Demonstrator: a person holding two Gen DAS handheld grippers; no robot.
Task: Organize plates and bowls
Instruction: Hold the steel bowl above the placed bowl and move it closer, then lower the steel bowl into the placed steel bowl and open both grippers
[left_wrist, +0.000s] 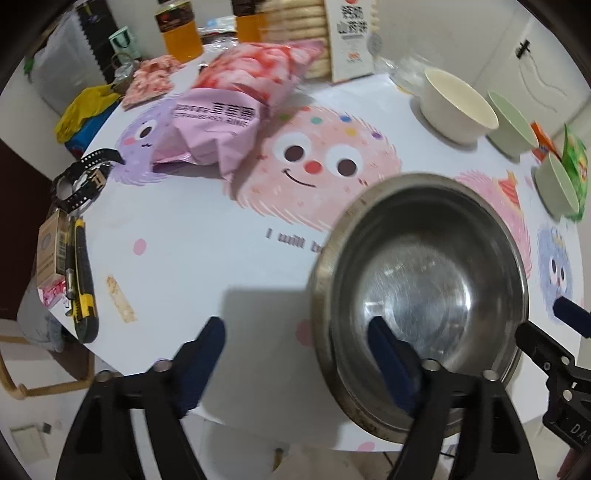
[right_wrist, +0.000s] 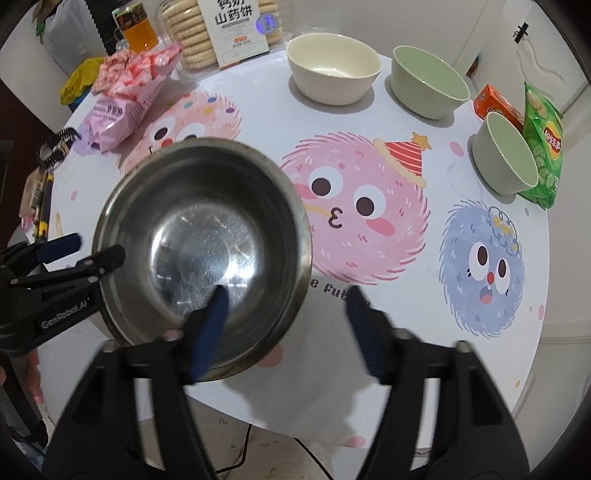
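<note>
Round dull steel bowl (left_wrist: 421, 288), smooth ribbed ceramic bowls (right_wrist: 334, 68)

Left gripper (left_wrist: 295, 347) points down at the round white cartoon-printed surface (left_wrist: 207, 258), jaws standing wide. Its right finger sits inside the round stainless-steel bowl (left_wrist: 424, 295) at four o'clock; the left finger is outside, apart from the rim. Cream ribbed bowl (left_wrist: 458, 107) and two pale-green bowls (left_wrist: 511, 123) at two o'clock. Pink snack bag (left_wrist: 221, 133) at eleven o'clock.
</note>
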